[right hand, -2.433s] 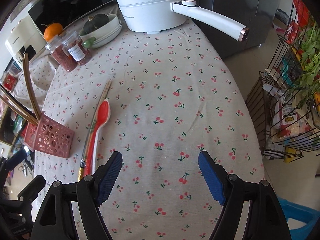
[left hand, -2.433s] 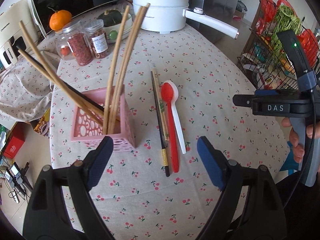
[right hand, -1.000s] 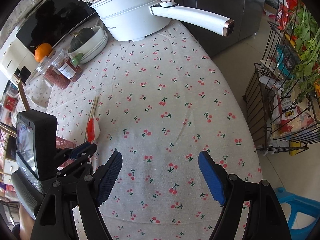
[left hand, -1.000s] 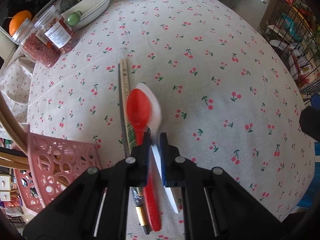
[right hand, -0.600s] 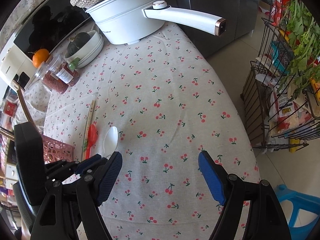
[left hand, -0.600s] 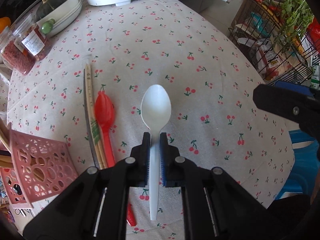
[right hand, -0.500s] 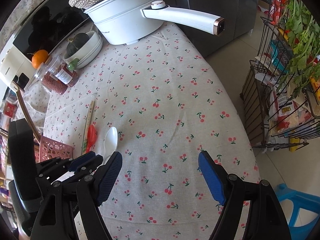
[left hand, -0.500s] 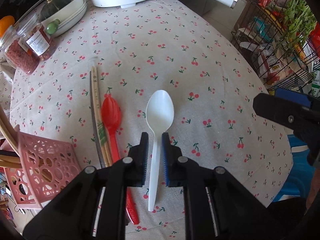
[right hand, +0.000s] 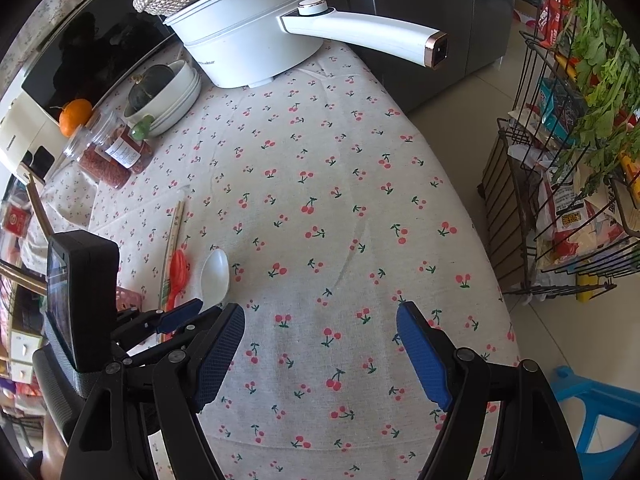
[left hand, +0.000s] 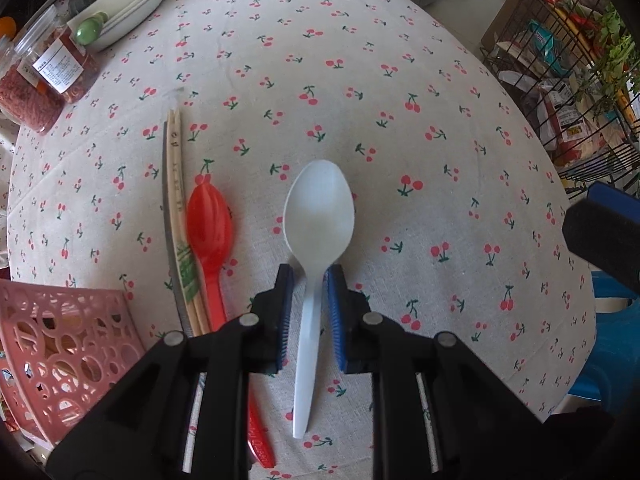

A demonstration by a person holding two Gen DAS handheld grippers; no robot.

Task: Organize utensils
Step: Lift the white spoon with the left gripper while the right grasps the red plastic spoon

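Left claw (left hand: 307,300) just parted: a narrow gap on each side of the white spoon (left hand: 318,216), pads no longer pinching the handle as they were half a second back. Spoon now lying flat on the desk (left hand: 400,120), bowl pointing away, handle running back between the two blue pads. Carried clear of the red spoon (left hand: 210,220) and the chopsticks (left hand: 176,184), where a second ago it lay stacked against the red one; now near them but apart, with bare cloth between. Red spoon and chopsticks unmoved, touching each other, just beside the pink basket (left hand: 60,344) at lower left.

Right claw (right hand: 320,344) spread wide and holding nothing, hovering over bare cherry cloth well right of the spoons; no part in this step.

Reads as a release, not a grasp: white spoon singled out from the pile and set down on its own. Meaning for the task, as a judgement only: sorting under way, one piece separated, none of the three loose pieces in the basket yet. Likely next: backing the left claw off along the handle without dragging it. Light plastic on cloth, so any brush from a pad could skew the spoon.
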